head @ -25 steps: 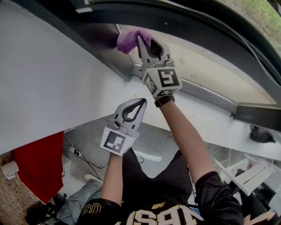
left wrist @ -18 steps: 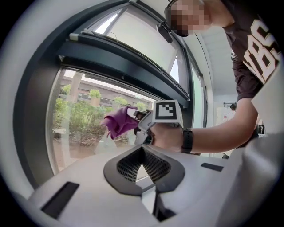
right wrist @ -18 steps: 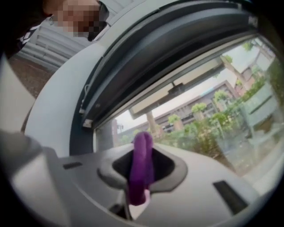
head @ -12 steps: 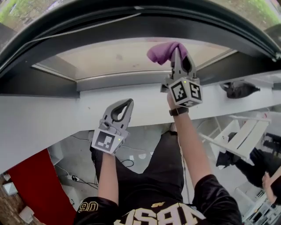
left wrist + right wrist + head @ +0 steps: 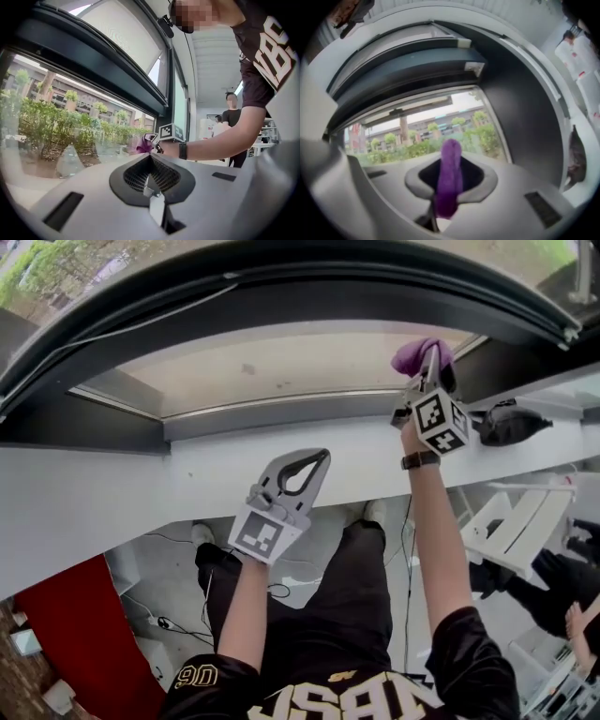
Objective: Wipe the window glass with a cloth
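My right gripper (image 5: 429, 354) is shut on a purple cloth (image 5: 415, 354), held up against the window glass (image 5: 281, 367) near its right end, close to the dark frame. In the right gripper view the purple cloth (image 5: 450, 176) stands pinched between the jaws, with the glass (image 5: 422, 126) behind it. My left gripper (image 5: 314, 460) hangs lower, over the white sill (image 5: 141, 493), shut and holding nothing. From the left gripper view, the right gripper (image 5: 151, 143) and the cloth (image 5: 142, 146) show far off at the glass (image 5: 56, 126).
A dark window frame (image 5: 281, 296) arches over the glass. A dark object (image 5: 511, 423) lies on the sill at the right. Below are a red panel (image 5: 66, 615), floor cables (image 5: 178, 620) and white furniture (image 5: 506, 517). A second person (image 5: 234, 119) stands in the background.
My right gripper has carried the cloth rightward along the glass to its right end. The left gripper has shifted slightly right and stays shut.
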{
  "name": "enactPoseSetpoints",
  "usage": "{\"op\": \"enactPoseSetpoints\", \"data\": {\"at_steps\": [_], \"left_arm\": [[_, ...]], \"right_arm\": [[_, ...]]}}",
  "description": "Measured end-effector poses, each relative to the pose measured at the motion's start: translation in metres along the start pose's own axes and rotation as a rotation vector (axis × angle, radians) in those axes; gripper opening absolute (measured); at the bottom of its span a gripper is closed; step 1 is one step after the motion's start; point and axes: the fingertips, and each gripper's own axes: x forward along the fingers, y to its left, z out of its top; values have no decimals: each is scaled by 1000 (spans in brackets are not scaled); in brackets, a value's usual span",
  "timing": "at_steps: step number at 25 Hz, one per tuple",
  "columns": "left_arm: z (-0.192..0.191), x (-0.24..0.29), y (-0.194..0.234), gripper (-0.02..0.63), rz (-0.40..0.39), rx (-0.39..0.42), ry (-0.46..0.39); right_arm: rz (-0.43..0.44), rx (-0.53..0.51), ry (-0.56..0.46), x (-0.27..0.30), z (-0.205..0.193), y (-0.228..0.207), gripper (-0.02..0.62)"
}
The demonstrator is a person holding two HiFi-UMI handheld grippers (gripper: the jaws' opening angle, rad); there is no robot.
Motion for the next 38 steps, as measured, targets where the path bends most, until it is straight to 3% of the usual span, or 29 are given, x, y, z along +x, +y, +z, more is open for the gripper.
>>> {"op": "enactPoseSetpoints", "data": {"at_steps": [2, 5, 7, 10, 12, 15, 20, 24, 28, 32, 35, 38], "left_arm": [[1, -31, 25, 9, 72, -39, -23], [-7, -100, 72, 9, 198, -58, -13], [-13, -145, 103, 9, 276, -47, 18], [-14, -206, 140, 9, 371, -33, 43], [-13, -241, 158, 9, 417, -22, 44], [-16, -280, 174, 9, 475, -29, 44], [-27, -305, 182, 9, 544, -72, 46], [-31, -298, 179, 9, 535, -76, 35], [-29, -262, 173, 9, 493, -105, 9], [-27, -183, 143, 9, 372, -99, 12], [-29, -105, 104, 9, 222, -80, 22], [-32, -43, 62, 9, 121, -70, 16]], "right_arm": [[90, -72, 11, -13, -17, 57, 74], [361, -147, 71, -41, -62, 196, 74], [543, -120, 131, -63, -99, 290, 74], [734, -66, 200, -91, -152, 410, 74], [806, -52, 224, -103, -181, 481, 74], [842, -56, 229, -106, -211, 570, 74], [837, -25, 263, -97, -224, 643, 74], [832, -96, 268, -84, -218, 620, 74], [799, -136, 274, -70, -194, 535, 74], [699, -211, 270, -48, -163, 394, 75], [511, -219, 265, -26, -129, 257, 75], [314, -205, 243, -10, -95, 130, 75]]}}
